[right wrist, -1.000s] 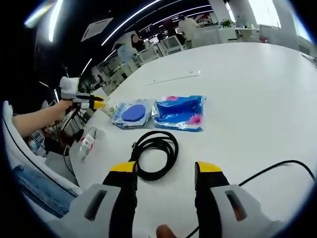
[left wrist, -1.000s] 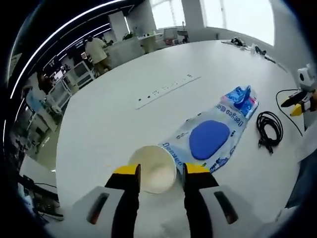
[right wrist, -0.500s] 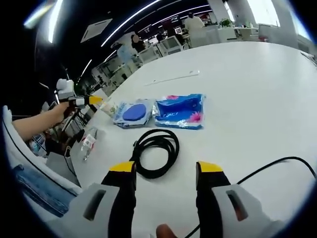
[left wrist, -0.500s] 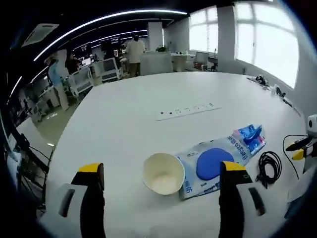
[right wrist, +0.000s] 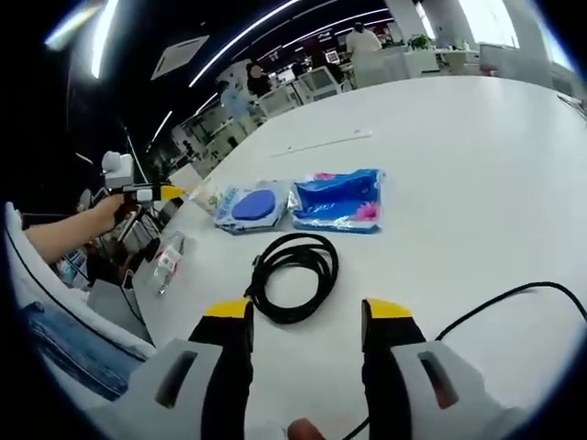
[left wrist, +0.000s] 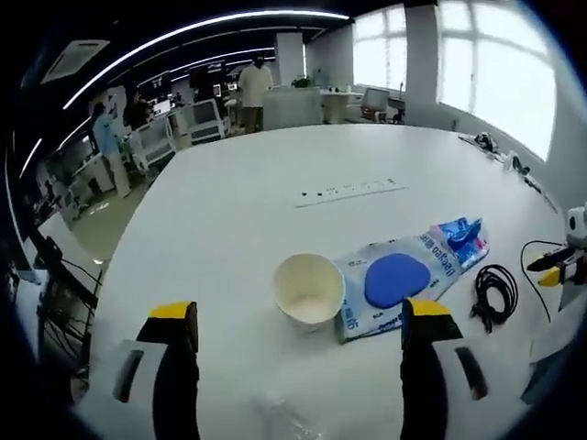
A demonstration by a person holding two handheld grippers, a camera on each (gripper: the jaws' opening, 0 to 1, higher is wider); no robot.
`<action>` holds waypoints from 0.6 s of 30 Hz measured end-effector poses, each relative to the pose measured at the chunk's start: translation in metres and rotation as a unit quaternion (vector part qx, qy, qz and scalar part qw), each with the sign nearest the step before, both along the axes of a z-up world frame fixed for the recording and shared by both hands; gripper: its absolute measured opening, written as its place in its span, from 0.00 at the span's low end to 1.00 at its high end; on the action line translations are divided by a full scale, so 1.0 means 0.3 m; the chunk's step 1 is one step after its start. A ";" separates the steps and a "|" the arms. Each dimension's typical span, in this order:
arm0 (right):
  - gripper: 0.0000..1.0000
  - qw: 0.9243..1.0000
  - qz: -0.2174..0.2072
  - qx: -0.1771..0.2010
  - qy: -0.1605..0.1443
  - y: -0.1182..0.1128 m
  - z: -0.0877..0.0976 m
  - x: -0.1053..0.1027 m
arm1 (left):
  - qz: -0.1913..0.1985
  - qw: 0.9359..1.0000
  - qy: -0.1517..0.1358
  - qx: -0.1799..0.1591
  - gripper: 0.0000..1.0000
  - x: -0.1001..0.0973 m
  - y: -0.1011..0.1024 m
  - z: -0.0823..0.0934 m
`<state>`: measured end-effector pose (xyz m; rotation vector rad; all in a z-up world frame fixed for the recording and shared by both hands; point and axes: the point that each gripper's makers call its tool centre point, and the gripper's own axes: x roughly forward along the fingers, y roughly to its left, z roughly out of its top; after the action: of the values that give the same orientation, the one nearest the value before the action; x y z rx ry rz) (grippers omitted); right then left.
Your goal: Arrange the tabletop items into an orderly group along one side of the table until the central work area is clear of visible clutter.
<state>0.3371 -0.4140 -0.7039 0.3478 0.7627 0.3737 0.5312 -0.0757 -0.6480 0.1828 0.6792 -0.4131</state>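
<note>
Surface: we log a broad white tabletop [left wrist: 229,202] carrying every item listed here.
Left gripper [left wrist: 298,321]: black jaws with yellow tips spread wide, holding nothing; the cup stands between and just beyond them. In the right gripper view we see it [right wrist: 147,193] held in a person's hand [right wrist: 103,214] at the surface's near-left edge.
Right gripper [right wrist: 307,316]: black jaws with yellow tips apart, nothing between them; the cable coil lies just ahead of the tips.
Cup: a white paper cup [left wrist: 309,291], upright and open, touching or nearly touching the end of the wipes pack.
Wipes pack: a flat white-and-blue plastic pack with a round blue lid [left wrist: 396,277], lying flat; in the right gripper view [right wrist: 249,204] it sits just left of the blue packet.
Blue packet: a flat blue plastic packet with pink print [right wrist: 339,199], end to end with the wipes pack; also seen [left wrist: 461,240] in the left gripper view.
Cable: a coiled black cable [right wrist: 293,276], near the two packs but apart from them; seen again [left wrist: 493,290] beside the pack.
Second cable: a loose black cable [right wrist: 486,307] crossing the surface at right.
Power strip: a long white socket strip [left wrist: 348,192] well beyond the cup.
Small item: a clear wrapper with red print [right wrist: 164,263] at the left edge; we cannot tell what it is.
</note>
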 end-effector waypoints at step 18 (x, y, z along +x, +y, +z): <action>0.44 1.000 -0.001 0.005 0.011 0.008 -0.015 -0.008 | 0.064 0.997 0.030 0.004 0.89 -0.128 0.223 -0.048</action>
<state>0.3347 -0.4116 -0.7083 0.3626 0.7814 0.3737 0.4929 -0.0088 -0.6622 0.1336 0.7473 -0.2945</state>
